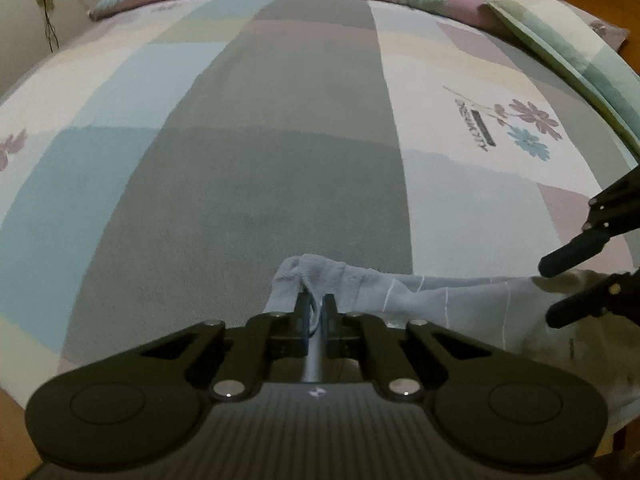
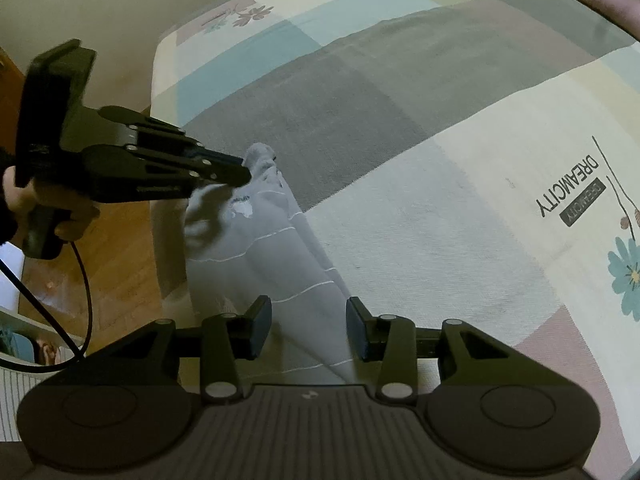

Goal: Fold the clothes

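Fold is at an early stage, judging by the layout: the pale grey-blue garment w/ thin white stripes lies bunched in a long strip at the bed's near edge, lower centre of the right wrist view, part of it hanging over the side toward the wood floor. No neat fold visible yet; still to do: spread it flat on the bed, fold, square up.

Left gripper sits bottom centre of its own view, fingers closed tight on a puckered corner of the garment, cloth pinched between the pads. In the right wrist view that same gripper shows at mid left, tip on the garment's far end, w/ a hand on its handle.

Right gripper, bottom centre of its view, has fingers roughly half open, straddling the garment's near end w/o pressing it; nothing held. Likely next is a pinch there, so both ends can be lifted and laid out.

Writing: bedsheet print at right edge of the right wrist view reads "DREAMCITY", upside down, w/ a smaller dark label repeating it, beside printed flowers. Small white mark on the garment, not legible.
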The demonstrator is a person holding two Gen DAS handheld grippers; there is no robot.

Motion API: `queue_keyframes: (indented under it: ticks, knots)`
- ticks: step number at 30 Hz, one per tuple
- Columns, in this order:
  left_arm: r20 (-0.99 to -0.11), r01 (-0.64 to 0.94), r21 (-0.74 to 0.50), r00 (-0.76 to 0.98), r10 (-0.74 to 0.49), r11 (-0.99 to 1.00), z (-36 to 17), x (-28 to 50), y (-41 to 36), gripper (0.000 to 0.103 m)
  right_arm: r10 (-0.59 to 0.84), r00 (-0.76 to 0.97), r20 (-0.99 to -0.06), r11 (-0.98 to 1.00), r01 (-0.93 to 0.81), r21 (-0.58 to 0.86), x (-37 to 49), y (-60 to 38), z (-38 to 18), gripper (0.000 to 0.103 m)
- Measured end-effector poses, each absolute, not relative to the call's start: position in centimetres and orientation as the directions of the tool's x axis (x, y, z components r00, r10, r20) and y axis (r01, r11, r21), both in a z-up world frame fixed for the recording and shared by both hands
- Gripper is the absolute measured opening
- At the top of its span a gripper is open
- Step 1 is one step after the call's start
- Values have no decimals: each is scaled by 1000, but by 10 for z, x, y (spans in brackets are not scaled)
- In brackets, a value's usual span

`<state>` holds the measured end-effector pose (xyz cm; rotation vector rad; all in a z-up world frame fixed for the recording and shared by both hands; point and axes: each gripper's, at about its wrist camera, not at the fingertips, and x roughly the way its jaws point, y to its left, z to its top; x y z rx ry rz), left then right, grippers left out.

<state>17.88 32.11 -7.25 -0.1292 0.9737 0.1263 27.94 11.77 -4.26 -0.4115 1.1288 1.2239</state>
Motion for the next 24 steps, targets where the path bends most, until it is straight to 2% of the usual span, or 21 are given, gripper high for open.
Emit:
queue_keyframes:
  ticks: [4,12,14,20,24]
  knots:
    - [-827,-211,-52,557,76,976,-69,176,328,0,531,-77,-844,353,-885,303,278,117,-43,46]
    - [-810,-252,-76,580,88,965,-53,159,325,9,545,-83,-835,290,-915,280,270,132,-40,46]
    - [-814,-233,-80,577,71,969,-55,156,322,13,544,-123,-830,230,-930,288,259,139,-39,46]
    - [-834,-180,-101,552,15,979,-70,161,320,14,499,-266,-825,57,-940,338,212,158,-52,46]
    - [-844,-171,-90,536,16,981,-78,161,320,17,468,-252,-847,101,-937,335,206,160,-63,43]
